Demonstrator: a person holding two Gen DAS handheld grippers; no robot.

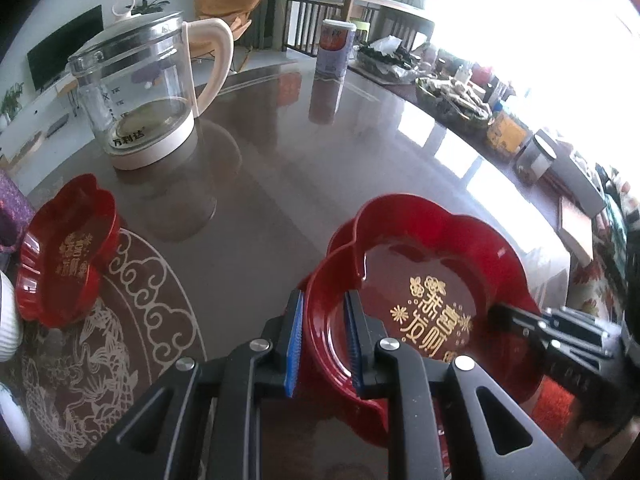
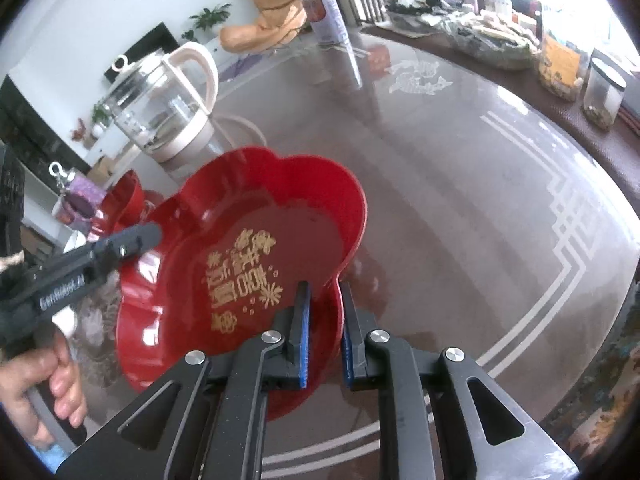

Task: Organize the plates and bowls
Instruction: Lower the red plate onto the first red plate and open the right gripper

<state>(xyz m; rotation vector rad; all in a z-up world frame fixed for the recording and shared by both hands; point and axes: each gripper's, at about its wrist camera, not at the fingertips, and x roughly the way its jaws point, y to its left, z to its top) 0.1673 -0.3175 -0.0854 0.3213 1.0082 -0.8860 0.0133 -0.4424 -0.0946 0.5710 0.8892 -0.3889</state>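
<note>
A red flower-shaped plate (image 1: 432, 280) with gold characters sits between both grippers over the glossy brown table (image 1: 280, 168). My left gripper (image 1: 324, 294) is shut on its near-left rim, one blue pad inside and one outside. My right gripper (image 2: 323, 286) straddles the opposite rim of the same plate (image 2: 248, 216), its pads standing slightly off the wall. Each gripper shows in the other's view: the right one (image 1: 500, 312) and the left one (image 2: 154, 230). A second red plate (image 1: 64, 252) lies on the table to the left, also seen as a red plate (image 2: 130, 196) behind the held one.
A glass kettle (image 1: 140, 92) with a cream handle stands at the back left, a tall can (image 1: 334, 48) farther back. A white ribbed bowl (image 1: 8, 320) pokes in at the left edge. Jars and packets (image 1: 536, 156) line the table's right side. A hand (image 2: 48, 380) holds the left gripper.
</note>
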